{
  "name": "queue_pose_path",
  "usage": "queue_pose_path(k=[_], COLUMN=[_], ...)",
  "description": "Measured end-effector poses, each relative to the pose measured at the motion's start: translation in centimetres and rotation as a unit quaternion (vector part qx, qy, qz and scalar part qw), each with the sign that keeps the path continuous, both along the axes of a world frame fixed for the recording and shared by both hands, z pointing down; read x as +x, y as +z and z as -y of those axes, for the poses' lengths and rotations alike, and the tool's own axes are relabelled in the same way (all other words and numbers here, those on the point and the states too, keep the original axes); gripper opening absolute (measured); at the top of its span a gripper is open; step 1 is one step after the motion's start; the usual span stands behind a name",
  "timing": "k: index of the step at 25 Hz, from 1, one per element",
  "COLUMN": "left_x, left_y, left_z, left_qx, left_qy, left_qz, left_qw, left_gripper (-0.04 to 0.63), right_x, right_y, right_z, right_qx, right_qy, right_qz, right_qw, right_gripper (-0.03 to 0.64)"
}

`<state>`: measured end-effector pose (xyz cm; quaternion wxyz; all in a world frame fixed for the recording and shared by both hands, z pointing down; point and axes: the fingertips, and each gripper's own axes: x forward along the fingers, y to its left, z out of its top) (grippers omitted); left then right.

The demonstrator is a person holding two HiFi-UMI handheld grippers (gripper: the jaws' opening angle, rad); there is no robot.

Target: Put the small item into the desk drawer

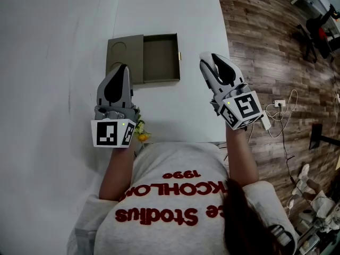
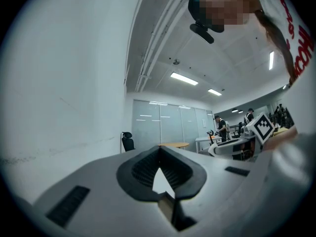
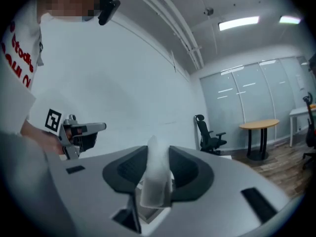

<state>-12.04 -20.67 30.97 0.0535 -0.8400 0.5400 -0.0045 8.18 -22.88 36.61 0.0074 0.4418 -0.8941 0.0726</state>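
Observation:
An olive-brown desk box [image 1: 125, 57] lies on the white table [image 1: 196, 25], and its drawer [image 1: 161, 58] is pulled out to the right and looks empty. My right gripper [image 1: 211, 61] hovers right of the drawer above the table. In the right gripper view it [image 3: 157, 149] is shut on a small pale, translucent item [image 3: 155, 179] that stands up between the pads. My left gripper [image 1: 121, 70] is held over the box's near left part. Its jaws [image 2: 159, 152] meet at the tips with nothing between them. Both gripper views look out at the room rather than down at the table.
A small yellow-orange thing [image 1: 141, 133] lies at the table's near edge beside my left hand. A white wall or surface [image 1: 48, 62] runs along the left. Wooden floor with a power strip and cables [image 1: 278, 106] lies to the right of the table.

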Motion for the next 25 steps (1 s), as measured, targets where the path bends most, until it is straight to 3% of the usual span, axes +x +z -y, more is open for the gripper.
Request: queue_pose_path(k=[10,20,25], left_x=[-0.2,-1.8,-2.8], left_y=[-0.9,-0.5,0.3], left_z=[0.1,-0.2,-0.5], left_qx=[0.006,0.006,-0.003], left_qy=[0.0,-0.011,-0.023], left_qz=[-0.015,-0.015,-0.017], left_qw=[0.9999,0.9998,0.9996], left_gripper=[0.008,0.008,0.008], right_x=[1.3,-2.2,-4.7], right_y=[-8.2,-2.9,1.5], right_z=[-1.4,1.5,3.6], right_qx=[0.078,0.033,0.008], right_qy=[0.012,-0.007,-0.024], right_qz=[0.053,0.036,0.005], right_qw=[0.995,0.999,1.0], right_gripper=[0.137,0.137,0.137])
